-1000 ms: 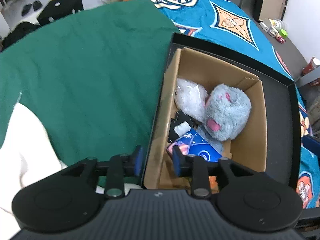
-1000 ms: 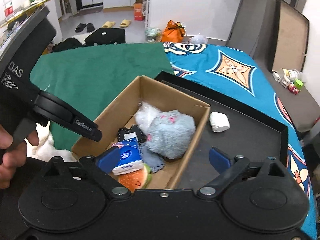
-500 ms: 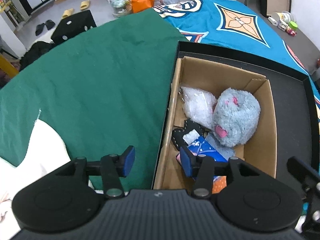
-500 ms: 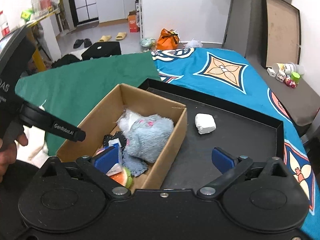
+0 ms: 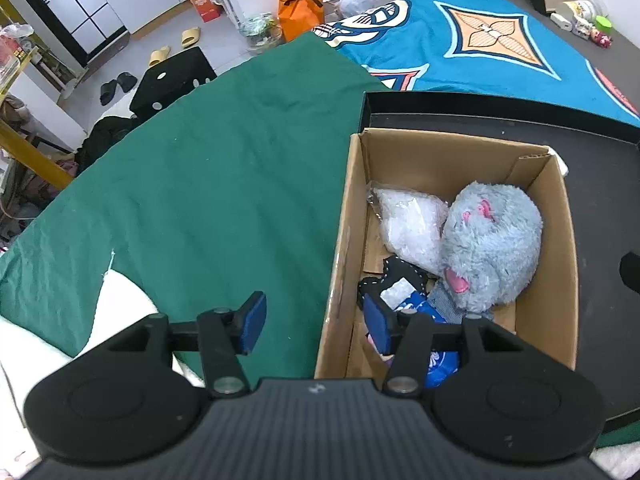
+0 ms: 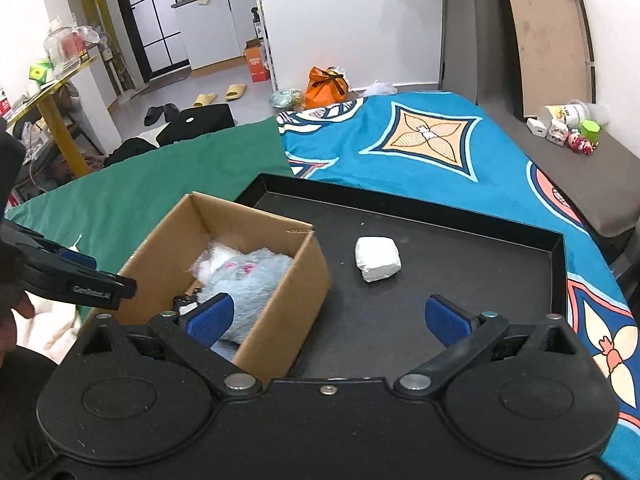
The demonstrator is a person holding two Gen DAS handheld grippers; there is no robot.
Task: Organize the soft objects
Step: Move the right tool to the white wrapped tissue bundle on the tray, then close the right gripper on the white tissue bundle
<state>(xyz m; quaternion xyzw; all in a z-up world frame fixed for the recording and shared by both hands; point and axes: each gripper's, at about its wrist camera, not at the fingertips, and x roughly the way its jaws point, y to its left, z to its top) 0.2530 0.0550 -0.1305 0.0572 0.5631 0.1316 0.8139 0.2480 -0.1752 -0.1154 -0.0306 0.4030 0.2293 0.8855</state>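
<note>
A cardboard box [image 5: 440, 152] [image 6: 304, 272] stands at the left end of a black tray [image 6: 460, 320]. In it lie a grey-blue plush toy [image 5: 492, 252] [image 6: 256, 276], a clear bag of white stuffing [image 5: 412, 232], a black pouch [image 5: 384, 284] and a blue tissue pack [image 5: 440, 360]. A white soft block [image 6: 378, 258] lies on the tray right of the box. My left gripper [image 5: 316, 324] is open and empty, straddling the box's left wall. My right gripper [image 6: 326, 320] is open and empty, above the box's near right corner.
A green cloth [image 5: 200, 184] covers the bed left of the tray, a blue patterned blanket [image 6: 440, 152] lies beyond it. A white cloth [image 5: 52, 344] lies at the near left. Small toys and a jar [image 6: 568, 128] sit on a grey ledge at right.
Both grippers have pulled back and up from the box. The left gripper has opened wider. The white block has come into clearer view on the tray.
</note>
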